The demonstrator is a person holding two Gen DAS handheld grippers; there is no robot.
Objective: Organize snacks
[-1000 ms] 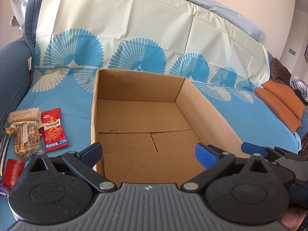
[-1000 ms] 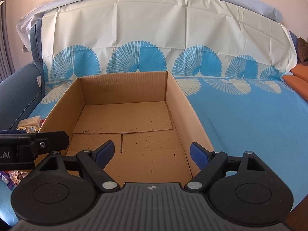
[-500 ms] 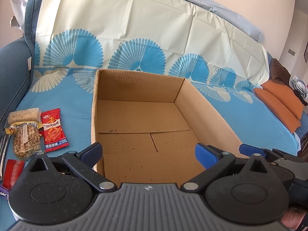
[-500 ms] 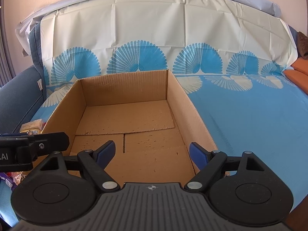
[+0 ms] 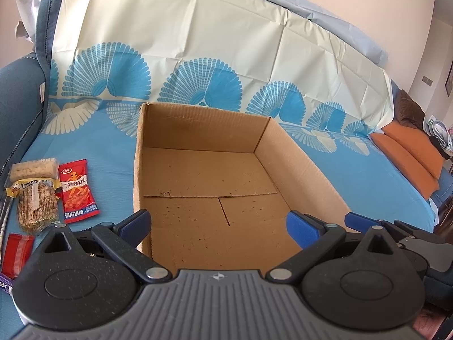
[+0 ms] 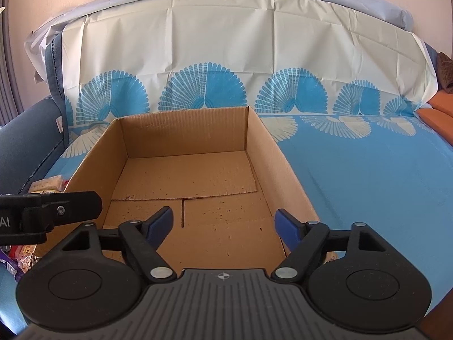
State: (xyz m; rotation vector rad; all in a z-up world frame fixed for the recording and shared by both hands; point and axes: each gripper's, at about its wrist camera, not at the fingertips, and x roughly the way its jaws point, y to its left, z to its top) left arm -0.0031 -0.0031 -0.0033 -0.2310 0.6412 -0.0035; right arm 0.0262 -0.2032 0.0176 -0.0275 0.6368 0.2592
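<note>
I am holding both grippers over the near edge of the one cardboard box [image 5: 209, 175], which is sitting empty on the blue cover [image 5: 93, 153]; nothing is packed yet, so I judge the sorting not begun. The left gripper [image 5: 216, 225] is standing spread, pinching nothing. The right gripper [image 6: 223, 222] is closing on nothing. The snacks are lying left of the box: red packet [image 5: 76, 191], grain bar [image 5: 35, 202], pale bar [image 5: 32, 167], small red sachet [image 5: 17, 252]. I am counting four clearly; more are cut off at the frame edge.
</note>
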